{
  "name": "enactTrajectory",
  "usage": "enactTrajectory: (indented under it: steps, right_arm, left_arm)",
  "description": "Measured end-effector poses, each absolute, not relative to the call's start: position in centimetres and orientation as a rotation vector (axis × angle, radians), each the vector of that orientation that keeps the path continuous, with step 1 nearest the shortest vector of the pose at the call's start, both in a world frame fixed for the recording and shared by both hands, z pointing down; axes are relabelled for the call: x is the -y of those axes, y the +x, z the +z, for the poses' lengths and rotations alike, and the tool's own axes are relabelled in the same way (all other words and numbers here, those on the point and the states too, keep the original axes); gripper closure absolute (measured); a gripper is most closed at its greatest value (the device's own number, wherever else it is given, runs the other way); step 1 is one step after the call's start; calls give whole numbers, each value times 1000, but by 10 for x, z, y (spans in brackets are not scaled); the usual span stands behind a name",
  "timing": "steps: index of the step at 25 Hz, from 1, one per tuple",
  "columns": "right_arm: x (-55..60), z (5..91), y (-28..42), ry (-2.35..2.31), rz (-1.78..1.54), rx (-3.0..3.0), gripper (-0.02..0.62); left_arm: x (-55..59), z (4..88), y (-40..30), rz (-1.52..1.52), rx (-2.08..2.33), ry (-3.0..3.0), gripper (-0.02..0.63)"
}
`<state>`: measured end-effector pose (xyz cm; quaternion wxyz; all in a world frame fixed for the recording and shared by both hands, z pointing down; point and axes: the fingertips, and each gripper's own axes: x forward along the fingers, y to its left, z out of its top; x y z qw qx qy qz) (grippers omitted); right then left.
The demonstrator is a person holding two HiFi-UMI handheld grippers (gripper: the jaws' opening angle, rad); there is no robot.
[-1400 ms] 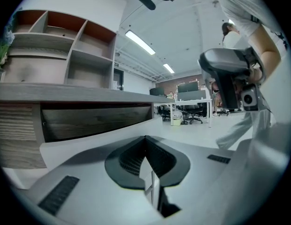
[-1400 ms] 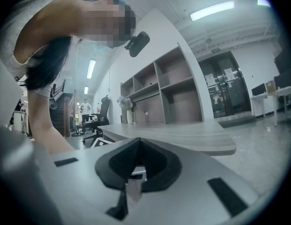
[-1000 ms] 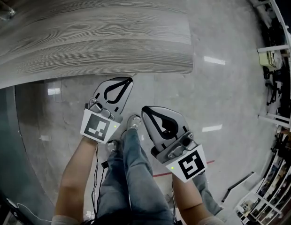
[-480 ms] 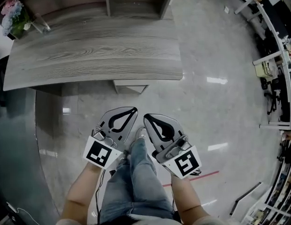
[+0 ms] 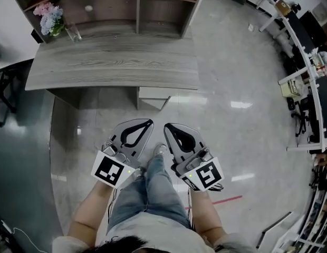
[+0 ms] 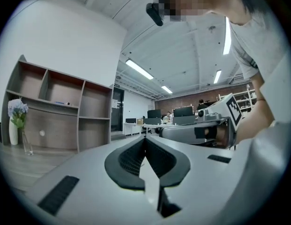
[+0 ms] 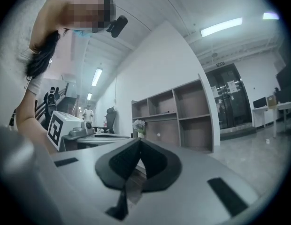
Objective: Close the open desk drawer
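A grey wood-grain desk (image 5: 116, 65) stands ahead of me in the head view. From under its front edge a pale drawer (image 5: 153, 95) sticks out, open. My left gripper (image 5: 146, 122) and right gripper (image 5: 167, 126) hang side by side over the floor, a short way in front of the drawer and touching nothing. Both are shut with nothing between the jaws, as the left gripper view (image 6: 145, 138) and right gripper view (image 7: 139, 140) show. The person's legs and shoes are below them.
A brown shelf unit (image 5: 116, 4) stands behind the desk, with a vase of flowers (image 5: 53, 16) at its left end. A dark chair (image 5: 2, 88) is at the left. White desks and clutter (image 5: 306, 62) line the right side. A red floor line (image 5: 227, 199) lies nearby.
The view has drawn back from the desk: the desk top now looks smaller and farther, and the open drawer and shelves have come into sight. Both grippers stay shut.
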<state>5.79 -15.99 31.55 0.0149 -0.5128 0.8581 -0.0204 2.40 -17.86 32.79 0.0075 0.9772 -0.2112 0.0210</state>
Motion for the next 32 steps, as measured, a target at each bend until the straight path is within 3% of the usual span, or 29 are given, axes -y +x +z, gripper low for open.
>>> enactTrajectory:
  steps: [14,32]
  right_arm:
    - [107,268,8,-1532,-20,-2706,587]
    - [76,245,-6,-1509,58,-2687,586]
  left_arm:
    - [123,267,-15,-24,710,3125,597]
    - [87,251,-26,-46,729,3167,597]
